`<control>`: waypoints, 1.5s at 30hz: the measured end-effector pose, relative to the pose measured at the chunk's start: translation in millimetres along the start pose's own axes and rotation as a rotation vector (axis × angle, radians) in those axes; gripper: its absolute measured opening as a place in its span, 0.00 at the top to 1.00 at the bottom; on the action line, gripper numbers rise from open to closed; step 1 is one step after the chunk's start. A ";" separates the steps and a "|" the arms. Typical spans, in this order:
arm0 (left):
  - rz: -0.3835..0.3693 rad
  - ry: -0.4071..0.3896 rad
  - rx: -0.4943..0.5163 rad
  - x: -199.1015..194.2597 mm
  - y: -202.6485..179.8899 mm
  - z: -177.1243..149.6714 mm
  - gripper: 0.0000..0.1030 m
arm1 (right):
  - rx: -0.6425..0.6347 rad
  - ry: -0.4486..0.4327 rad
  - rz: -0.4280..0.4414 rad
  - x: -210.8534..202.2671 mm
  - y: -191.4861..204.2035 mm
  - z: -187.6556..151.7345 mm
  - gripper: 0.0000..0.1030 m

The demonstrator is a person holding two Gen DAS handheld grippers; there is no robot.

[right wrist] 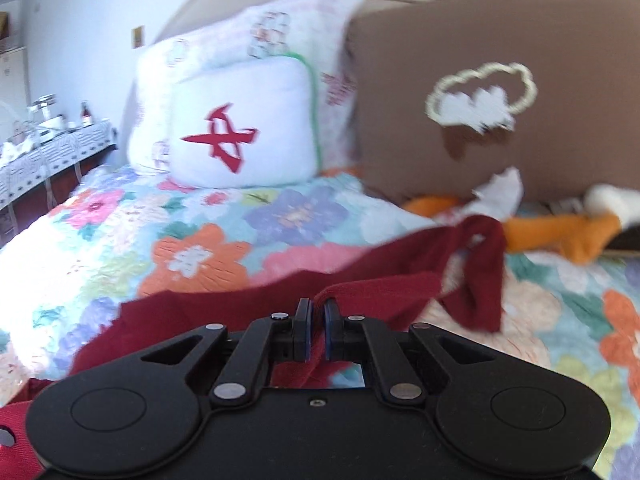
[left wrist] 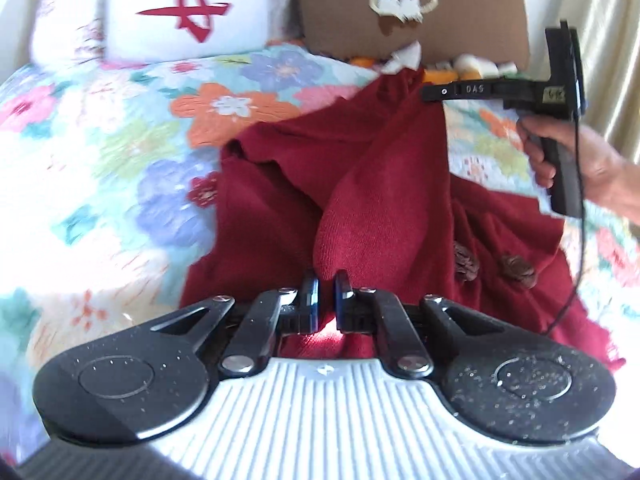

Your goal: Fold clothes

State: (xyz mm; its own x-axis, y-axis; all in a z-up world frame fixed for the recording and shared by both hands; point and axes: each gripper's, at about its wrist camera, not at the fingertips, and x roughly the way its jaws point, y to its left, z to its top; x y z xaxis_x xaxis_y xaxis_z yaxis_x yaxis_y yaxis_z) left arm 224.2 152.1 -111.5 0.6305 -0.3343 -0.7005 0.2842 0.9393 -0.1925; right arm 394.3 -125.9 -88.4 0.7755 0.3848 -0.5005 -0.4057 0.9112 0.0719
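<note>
Dark red knit sweater (left wrist: 360, 184) lies on bed's floral quilt (left wrist: 120, 140), partly lifted. Left gripper (left wrist: 326, 296): jaws narrow, pinching a fold of sweater. Right gripper (right wrist: 317, 320): jaws closed on sweater edge, held up near brown cushion (right wrist: 500, 40).

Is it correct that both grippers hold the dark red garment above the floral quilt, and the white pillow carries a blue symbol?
Not quite: the symbol on the white pillow is red, as the right wrist view shows. Both the left gripper and right gripper do hold the dark red garment above the floral quilt.
</note>
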 end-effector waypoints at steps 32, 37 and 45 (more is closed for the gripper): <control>0.047 0.032 -0.292 -38.7 43.0 -69.9 0.76 | 0.046 0.454 0.579 -98.3 141.3 -122.4 0.53; 0.030 0.051 -0.363 -32.6 53.4 -75.1 0.52 | 0.014 0.463 0.579 -93.6 166.6 -144.5 0.45; -0.001 0.093 -0.395 -38.1 54.8 -67.2 0.88 | 0.061 0.422 0.604 -96.2 169.8 -150.3 0.86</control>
State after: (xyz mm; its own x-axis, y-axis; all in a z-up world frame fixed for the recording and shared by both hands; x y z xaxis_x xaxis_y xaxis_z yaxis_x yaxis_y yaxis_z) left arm 167.2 221.5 -141.5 0.5572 -0.3442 -0.7556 -0.0258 0.9024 -0.4301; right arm 178.1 -30.3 -157.7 0.1685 0.7436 -0.6470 -0.6658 0.5699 0.4816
